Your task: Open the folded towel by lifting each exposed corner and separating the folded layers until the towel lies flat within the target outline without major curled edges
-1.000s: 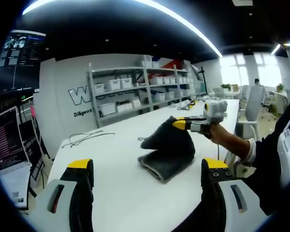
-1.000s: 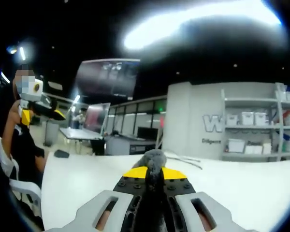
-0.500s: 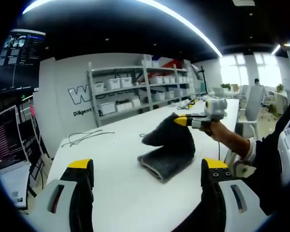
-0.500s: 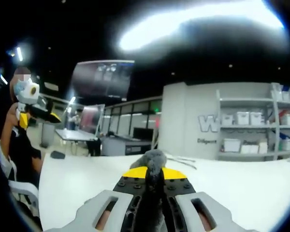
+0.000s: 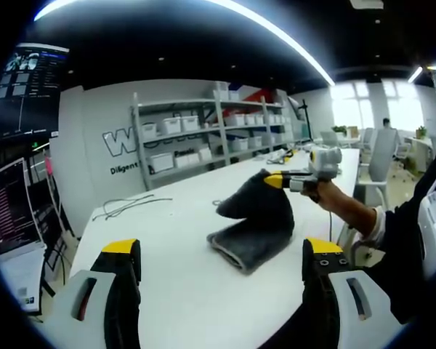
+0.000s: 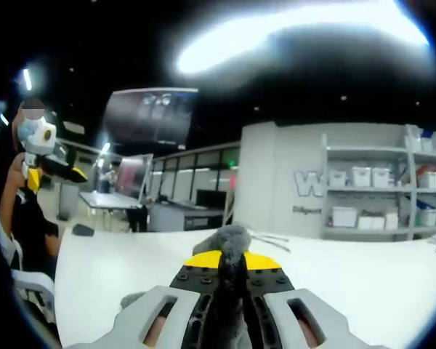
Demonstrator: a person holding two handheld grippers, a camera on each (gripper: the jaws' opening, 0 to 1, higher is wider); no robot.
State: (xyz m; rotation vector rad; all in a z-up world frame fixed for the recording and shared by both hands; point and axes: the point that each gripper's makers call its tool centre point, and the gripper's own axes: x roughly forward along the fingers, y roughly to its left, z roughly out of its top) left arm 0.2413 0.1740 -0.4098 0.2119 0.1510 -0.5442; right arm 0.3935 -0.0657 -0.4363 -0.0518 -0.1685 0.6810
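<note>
Left gripper view: left gripper (image 5: 216,265) hangs over the near edge of the white table (image 5: 160,240), jaws wide apart, nothing between them. Towel (image 5: 256,227) sits mid-table, beyond the jaws and a bit right: dark grey, thick, still folded into a lumpy stack, the lower layers flat on the table with the rounded fold edge facing near. Its top layer is pulled up into a peak at the far right corner, where the right gripper (image 5: 276,181) pinches it between yellow-tipped jaws, a hand (image 5: 325,198) behind it. A thin cable (image 5: 127,208) lies on the table far left; shelves (image 5: 203,134) with white bins stand along the far wall. Right gripper view: right gripper (image 6: 231,263) jaws are clamped together on a tuft of grey towel (image 6: 226,238) that sticks up past the yellow tips, with more grey fabric running down between the jaws. Left gripper (image 6: 54,169) is visible far left, held up by the person; can't tell its jaw state from here.
</note>
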